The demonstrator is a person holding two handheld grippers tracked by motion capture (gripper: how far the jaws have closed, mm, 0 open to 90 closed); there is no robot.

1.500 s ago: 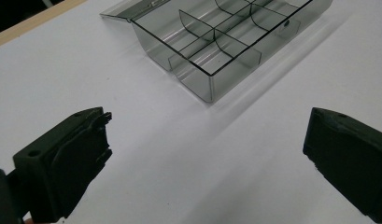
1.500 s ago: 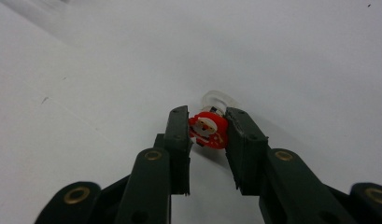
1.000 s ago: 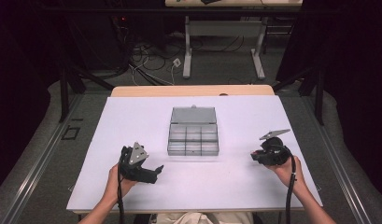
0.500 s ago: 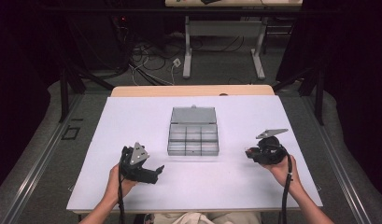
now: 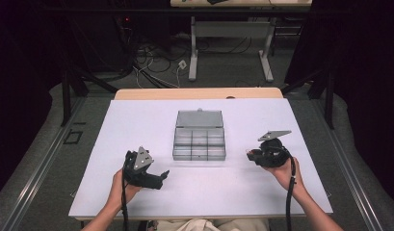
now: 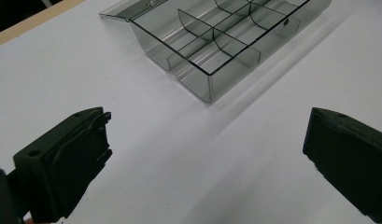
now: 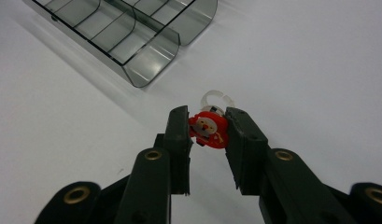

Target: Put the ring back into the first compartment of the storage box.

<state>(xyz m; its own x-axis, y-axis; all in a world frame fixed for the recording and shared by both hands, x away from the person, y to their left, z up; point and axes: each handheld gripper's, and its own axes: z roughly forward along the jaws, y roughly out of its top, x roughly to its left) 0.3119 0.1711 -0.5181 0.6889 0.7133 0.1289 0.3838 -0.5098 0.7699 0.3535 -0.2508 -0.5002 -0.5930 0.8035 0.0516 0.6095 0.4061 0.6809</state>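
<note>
Nearest the person, two forearms come in over the front edge of the white table [image 5: 204,192], each hand carrying a black gripper. The left gripper [image 5: 162,175] is held low over the table at the left, its jaws spread wide with nothing between them; in the left gripper view [image 6: 205,154] bare white surface is seen in the gap. The right gripper [image 5: 249,155] is held at the right, a grey three-cornered plate on top and a cable trailing back along the forearm. Its jaws are drawn narrow and closed on a small Santa ring [image 7: 208,129], which is gripped at the tips just above the table.

The ring is made up of a red round face piece with a white beard and a small yellow detail, set on a clear plastic band that rises behind the pads (the band is seen only as a pale loop). In the high view it shows as a red speck at the jaw tips.

Farther on, between the two grippers, a clear smoky compartment box [image 5: 199,143] lies at the middle of the table, its lid folded open and back, its cells looking empty. Nothing lies between the ring and the box's near right corner [image 7: 151,65]. Beyond the table, a wooden edge [image 5: 199,93], cables on the floor [image 5: 156,67] and a white desk frame [image 5: 230,43] are seen.
</note>
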